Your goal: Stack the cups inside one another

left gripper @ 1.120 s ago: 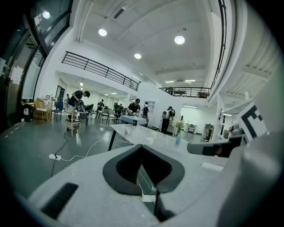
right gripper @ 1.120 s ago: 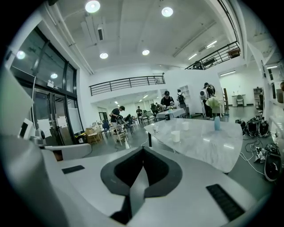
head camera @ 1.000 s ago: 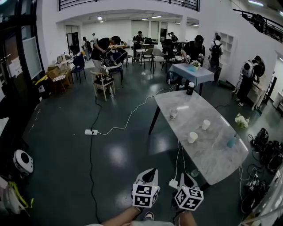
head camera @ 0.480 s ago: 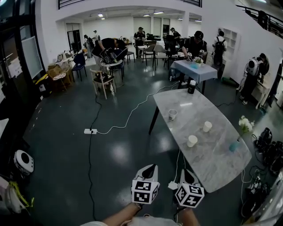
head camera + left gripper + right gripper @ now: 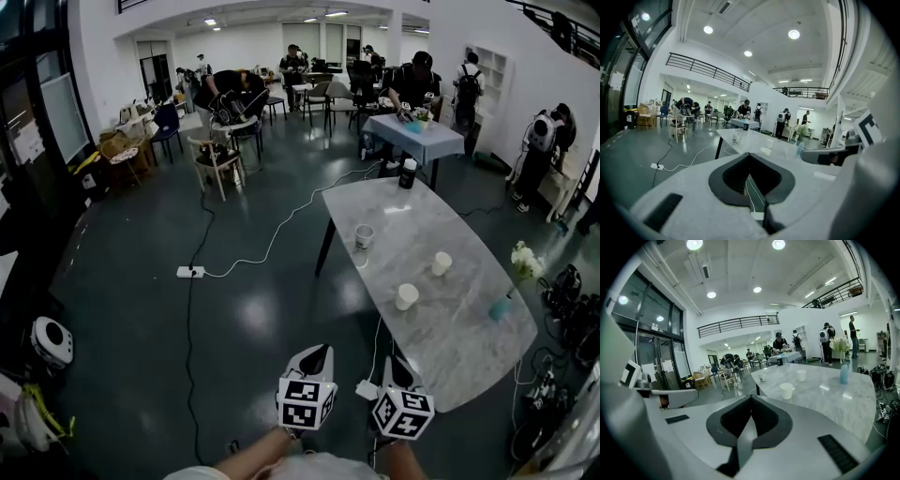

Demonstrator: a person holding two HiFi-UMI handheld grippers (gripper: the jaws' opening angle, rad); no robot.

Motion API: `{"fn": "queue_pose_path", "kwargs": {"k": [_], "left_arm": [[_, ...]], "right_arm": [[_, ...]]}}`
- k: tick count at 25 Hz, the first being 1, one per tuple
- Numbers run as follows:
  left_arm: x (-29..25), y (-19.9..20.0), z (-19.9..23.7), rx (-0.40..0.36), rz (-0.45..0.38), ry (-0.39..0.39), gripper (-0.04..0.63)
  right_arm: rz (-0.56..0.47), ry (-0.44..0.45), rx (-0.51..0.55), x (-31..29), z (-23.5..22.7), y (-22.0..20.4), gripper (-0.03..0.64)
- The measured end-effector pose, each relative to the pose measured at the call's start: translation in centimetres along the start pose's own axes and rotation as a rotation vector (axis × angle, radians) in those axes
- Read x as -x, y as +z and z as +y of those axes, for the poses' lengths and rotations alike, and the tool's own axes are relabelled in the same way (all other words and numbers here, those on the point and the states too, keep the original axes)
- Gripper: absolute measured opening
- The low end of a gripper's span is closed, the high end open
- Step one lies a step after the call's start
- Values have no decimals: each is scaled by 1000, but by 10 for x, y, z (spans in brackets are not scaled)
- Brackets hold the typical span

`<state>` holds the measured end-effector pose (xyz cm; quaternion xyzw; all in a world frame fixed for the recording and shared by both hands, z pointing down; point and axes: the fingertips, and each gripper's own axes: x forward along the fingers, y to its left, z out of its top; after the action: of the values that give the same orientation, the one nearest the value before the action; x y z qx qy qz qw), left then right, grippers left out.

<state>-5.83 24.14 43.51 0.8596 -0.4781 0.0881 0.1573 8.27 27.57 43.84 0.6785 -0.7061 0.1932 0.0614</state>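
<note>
Your counter [image 5: 441, 328] looks like polished, veined marble; the dark floor [image 5: 141, 309] shines glossy. Your left hand-held gripper [image 5: 317, 351] and right hand-held gripper [image 5: 397, 362] show matt pale plastic.

The white two-jaw left gripper [image 5: 317, 350], carrying a black-and-white marker cube [image 5: 306, 404], is held low in the head view. The matching right gripper [image 5: 397, 362] is held just beside it, not touching. Both are pointed forward and slightly downward. In each gripper view the jaws are seen closed tip to tip, nothing being held. Bare forearms [image 5: 251, 458] are visible behind the cubes.
</note>
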Motion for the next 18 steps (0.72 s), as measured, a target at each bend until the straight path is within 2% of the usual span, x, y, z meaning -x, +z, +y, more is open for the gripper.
{"fn": "queue_pose_path", "kwargs": {"k": [11, 18], "left_arm": [[-58, 4, 19, -1, 21, -52, -5], [-123, 32, 47, -41, 24, -123, -5]], "right_arm": [[11, -64, -28, -45, -19, 0, 8], [-13, -114, -51, -108, -19, 27, 8]]}}
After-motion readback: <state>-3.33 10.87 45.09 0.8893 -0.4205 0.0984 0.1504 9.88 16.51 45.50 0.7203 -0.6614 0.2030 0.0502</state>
